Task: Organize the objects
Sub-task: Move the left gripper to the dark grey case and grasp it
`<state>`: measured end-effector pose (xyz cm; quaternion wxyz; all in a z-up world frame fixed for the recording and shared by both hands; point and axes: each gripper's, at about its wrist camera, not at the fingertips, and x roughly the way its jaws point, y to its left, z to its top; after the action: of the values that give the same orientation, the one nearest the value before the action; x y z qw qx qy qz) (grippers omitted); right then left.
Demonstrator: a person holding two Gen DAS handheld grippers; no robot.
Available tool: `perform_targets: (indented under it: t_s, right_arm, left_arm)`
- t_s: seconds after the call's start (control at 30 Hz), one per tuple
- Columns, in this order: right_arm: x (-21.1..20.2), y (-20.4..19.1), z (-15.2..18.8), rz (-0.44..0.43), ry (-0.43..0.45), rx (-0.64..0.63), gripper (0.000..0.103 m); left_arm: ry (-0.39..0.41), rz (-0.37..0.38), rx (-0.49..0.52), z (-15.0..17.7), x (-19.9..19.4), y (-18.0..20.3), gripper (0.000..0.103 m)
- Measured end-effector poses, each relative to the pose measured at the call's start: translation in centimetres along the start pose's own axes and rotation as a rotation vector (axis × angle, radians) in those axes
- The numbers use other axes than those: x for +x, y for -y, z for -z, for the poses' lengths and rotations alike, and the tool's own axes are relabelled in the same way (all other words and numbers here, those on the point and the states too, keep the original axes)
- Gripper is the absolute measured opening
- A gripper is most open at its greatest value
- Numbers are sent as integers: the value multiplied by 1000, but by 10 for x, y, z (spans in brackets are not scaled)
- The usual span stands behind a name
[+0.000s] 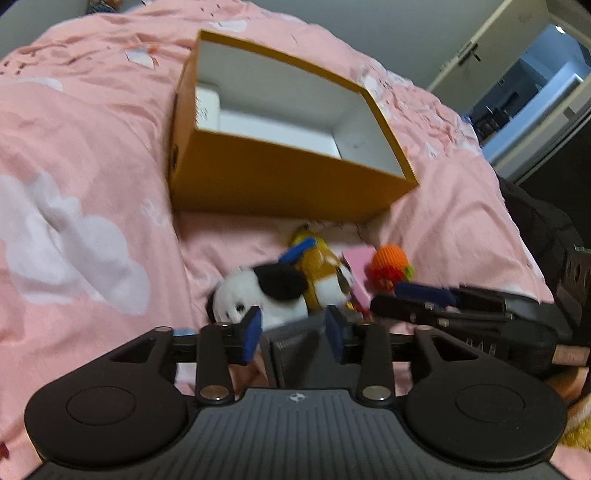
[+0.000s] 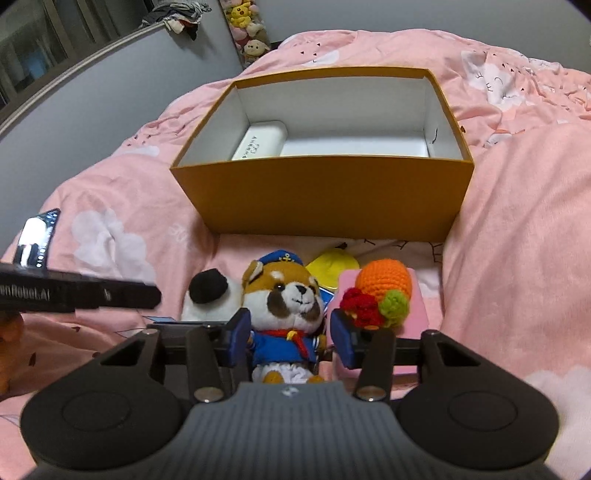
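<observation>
An open orange box (image 2: 325, 199) with white inside stands on the pink bed; it also shows in the left wrist view (image 1: 280, 177). A white case (image 2: 258, 142) lies in it. In front lie a sailor raccoon plush (image 2: 284, 306), a black-and-white plush (image 1: 258, 291) (image 2: 207, 295), a yellow item (image 2: 332, 264), and a crocheted orange toy (image 2: 384, 291) on a pink block (image 2: 417, 317). My right gripper (image 2: 291, 341) is open, its pads on either side of the raccoon plush. My left gripper (image 1: 293, 334) is open and empty, just short of the black-and-white plush.
The pink quilt (image 2: 517, 221) rises in folds on both sides of the box. The right gripper's arm (image 1: 461, 306) crosses the left wrist view; the left one (image 2: 74, 291) shows in the right view. A wall and a shelf of plush toys (image 2: 247, 26) lie beyond.
</observation>
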<state>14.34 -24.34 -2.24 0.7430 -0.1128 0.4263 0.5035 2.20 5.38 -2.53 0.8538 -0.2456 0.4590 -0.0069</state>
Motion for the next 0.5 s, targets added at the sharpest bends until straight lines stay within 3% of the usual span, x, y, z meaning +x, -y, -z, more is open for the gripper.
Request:
perform_targets:
  t_s: [0.27,0.5]
  right_arm:
    - [6,-3,6,13,-47,-12,40]
    - [9,-1,10,6,-90,-2,40]
  left_arm:
    - [-15,-9,-57,4,2,-8,55]
    - [-49,7,-27,7,8,-4,59]
